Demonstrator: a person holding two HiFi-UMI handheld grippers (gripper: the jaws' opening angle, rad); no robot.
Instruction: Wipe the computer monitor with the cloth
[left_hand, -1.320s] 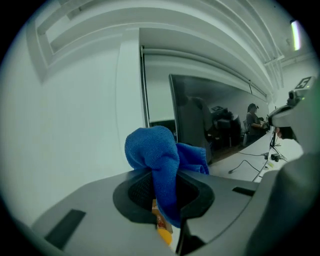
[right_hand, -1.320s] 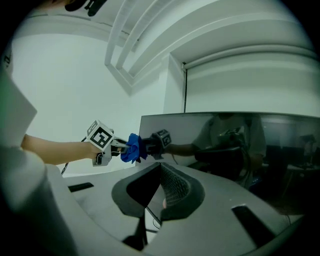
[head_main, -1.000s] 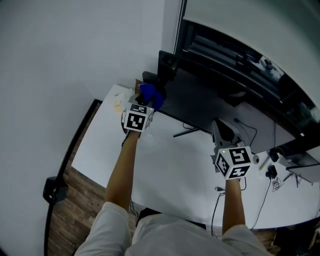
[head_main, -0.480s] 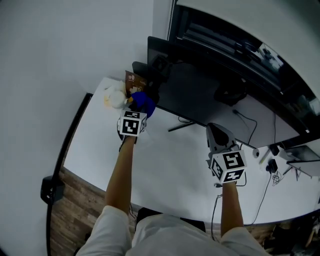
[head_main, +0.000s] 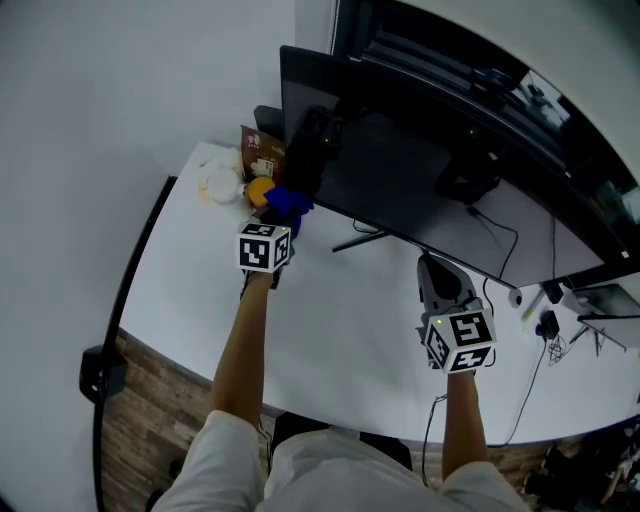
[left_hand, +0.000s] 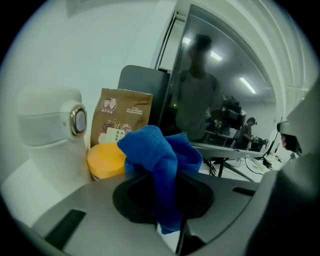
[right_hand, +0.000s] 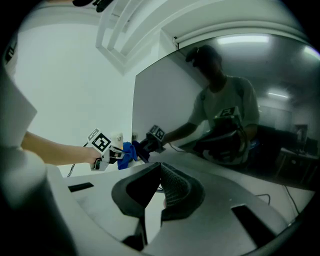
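Head view: the left gripper (head_main: 281, 222) holds the blue cloth (head_main: 288, 203) just beside the lower left corner of the monitor (head_main: 400, 175) – left gripper view: its jaws pinch the cloth – right gripper view: the right gripper (right_hand: 159, 192), jaws pressed together on nothing, faces the screen

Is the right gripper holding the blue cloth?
No, the blue cloth is clamped in the left gripper, while the right gripper holds nothing.

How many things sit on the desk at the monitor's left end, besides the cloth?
3: a white device farthest left, a brown pouch standing beside it, and a yellow disc in front of the pouch. The blue cloth may hide others.
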